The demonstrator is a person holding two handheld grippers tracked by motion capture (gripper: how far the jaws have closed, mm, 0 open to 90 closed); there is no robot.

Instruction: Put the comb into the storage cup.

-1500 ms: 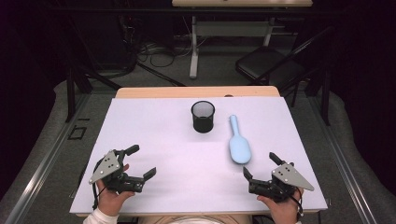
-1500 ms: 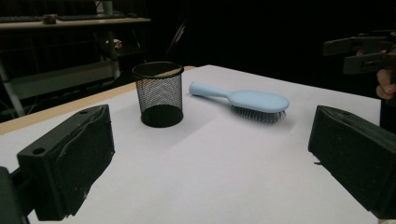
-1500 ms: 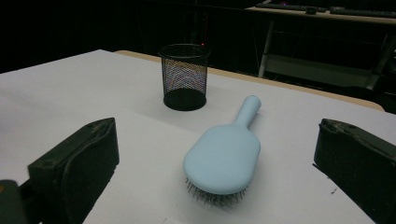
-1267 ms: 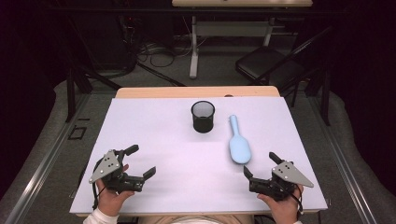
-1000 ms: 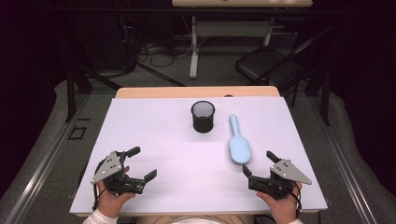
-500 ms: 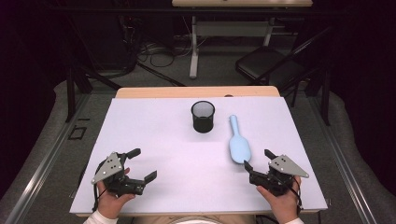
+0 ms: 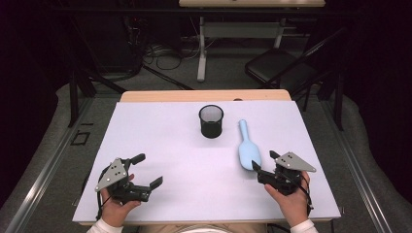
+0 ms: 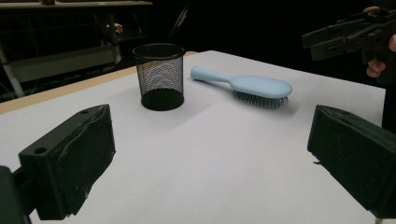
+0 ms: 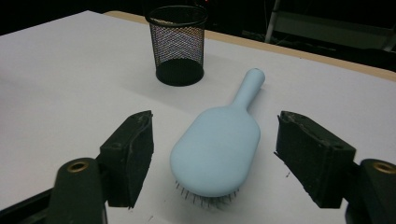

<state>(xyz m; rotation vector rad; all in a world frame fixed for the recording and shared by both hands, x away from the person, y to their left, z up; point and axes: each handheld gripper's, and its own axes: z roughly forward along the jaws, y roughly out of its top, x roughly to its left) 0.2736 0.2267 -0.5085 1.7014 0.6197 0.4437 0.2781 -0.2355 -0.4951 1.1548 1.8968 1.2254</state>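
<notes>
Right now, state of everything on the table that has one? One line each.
hairbrush: lying bristles down, handle toward the cup, between the right jaws but not gripped.
mesh cup: upright, looks empty, apart from the hairbrush.
right hand-held gripper: open, jaws have just been closing either side of the hairbrush head.
left hand-held gripper: open, nothing between its jaws.

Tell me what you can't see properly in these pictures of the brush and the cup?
- Hairbrush: in the right gripper view it lies bristles down, so its own back hides most of them.
- Mesh cup: in the high view its inside is too small and dark to tell if anything is in it.
- Right gripper: its jaws have just been closing beside the brush head, not touching it.
</notes>
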